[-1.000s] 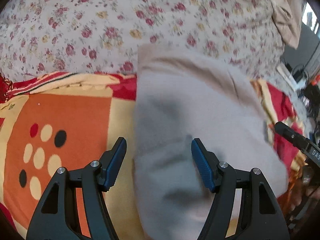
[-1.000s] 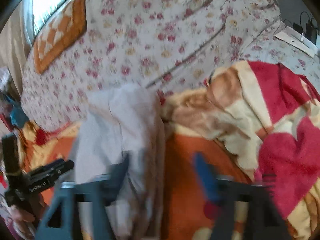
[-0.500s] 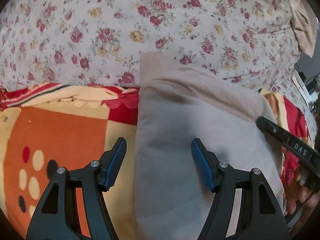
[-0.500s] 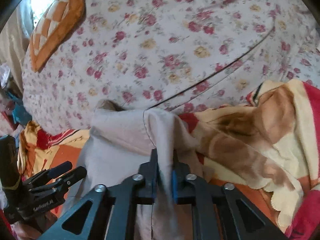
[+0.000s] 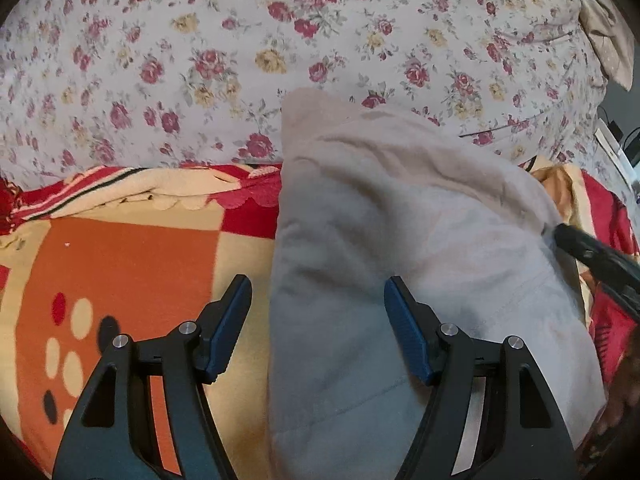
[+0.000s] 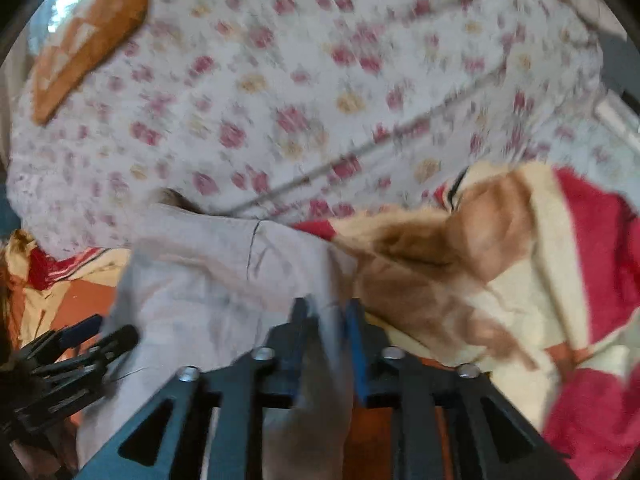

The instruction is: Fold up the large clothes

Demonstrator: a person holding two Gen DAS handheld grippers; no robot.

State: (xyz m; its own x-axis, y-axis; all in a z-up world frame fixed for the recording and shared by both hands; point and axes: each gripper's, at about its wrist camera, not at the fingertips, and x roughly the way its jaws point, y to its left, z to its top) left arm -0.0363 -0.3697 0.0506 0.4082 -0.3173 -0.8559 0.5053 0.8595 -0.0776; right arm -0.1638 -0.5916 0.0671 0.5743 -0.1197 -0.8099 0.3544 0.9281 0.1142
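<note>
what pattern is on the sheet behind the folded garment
Small red and yellow flowers on a pale sheet, clearest in the left wrist view.

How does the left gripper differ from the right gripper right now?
The left gripper stands wide open over the beige garment, gripping nothing; the right gripper stands narrow, opening, with the garment's edge between its jaws. Both have blue pads and point down at the garment.
</note>
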